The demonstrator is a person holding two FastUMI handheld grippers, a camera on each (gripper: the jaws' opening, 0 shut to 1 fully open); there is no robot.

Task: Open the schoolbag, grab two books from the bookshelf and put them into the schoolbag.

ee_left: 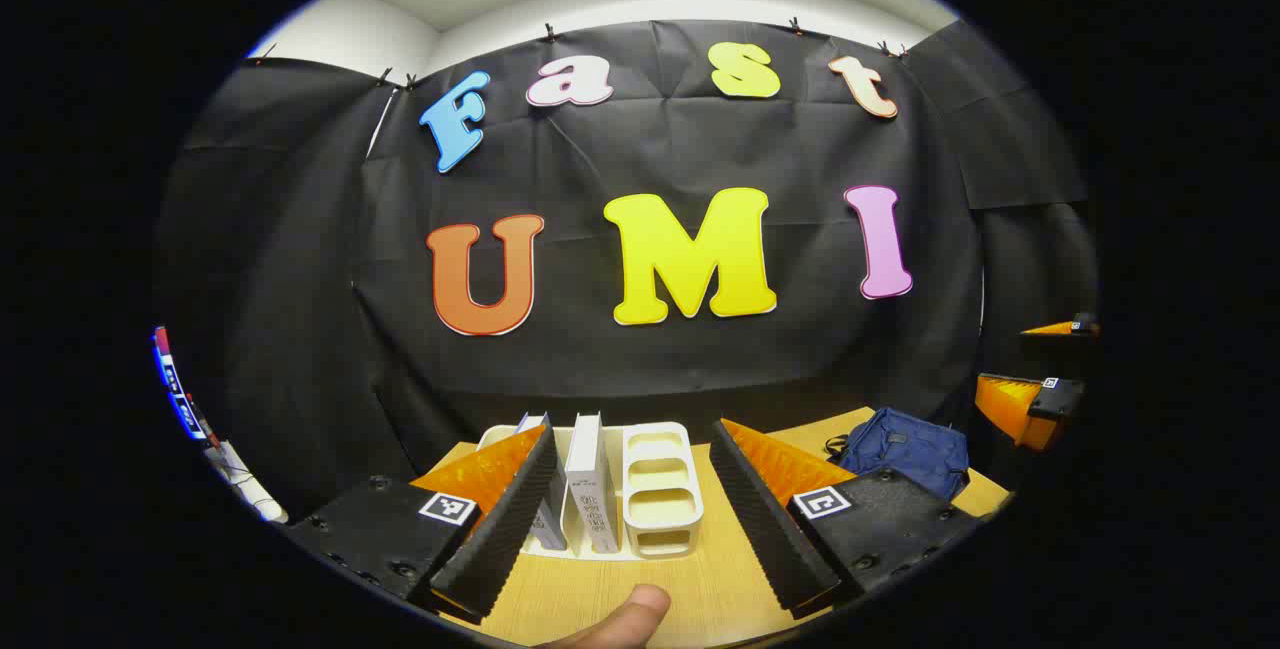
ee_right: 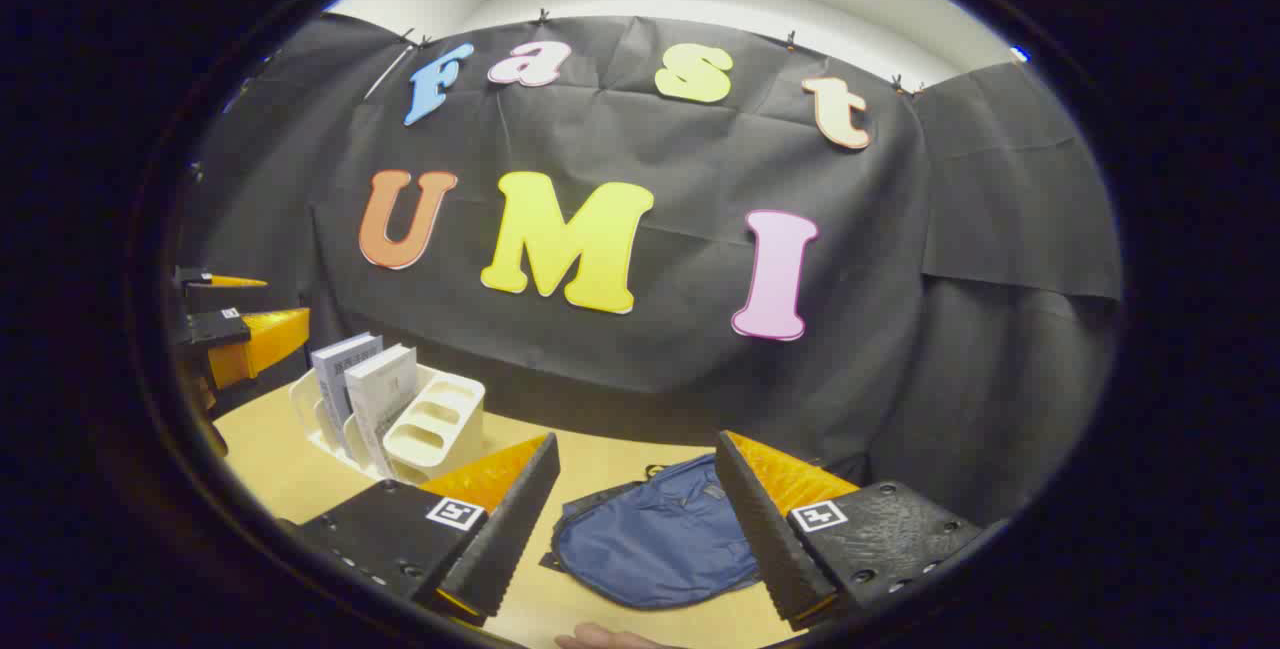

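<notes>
In the left gripper view, the left hand-held gripper (ee_left: pixel 640 519) hangs over the pale wooden surface (ee_left: pixel 700 569) with its two fingers spread wide apart, holding nothing and touching nothing. Between and just beyond the fingers, at about 12 o'clock from them, stands the cream plastic slotted bookshelf (ee_left: pixel 655 489). Two upright grey-white books (ee_left: pixel 590 489) sit in its left slots; the right slots show bare. A fingertip of the person's hand (ee_left: pixel 620 619) shows at 6 o'clock. The flat dark-blue fabric schoolbag (ee_left: pixel 905 454) lies on the surface at about 2 o'clock from the bookshelf, well apart from it, and looks closed. The right hand-held gripper (ee_left: pixel 1035 384) shows at 3 o'clock, its fingers parted.

In the right gripper view, the right hand-held gripper (ee_right: pixel 635 529) hovers with fingers wide apart above the schoolbag (ee_right: pixel 655 539), which lies directly between them, untouched as far as can be seen. The bookshelf (ee_right: pixel 430 424) with both books (ee_right: pixel 365 389) stands at 10 o'clock, and the left hand-held gripper (ee_right: pixel 235 319) shows at 9 o'clock.
</notes>
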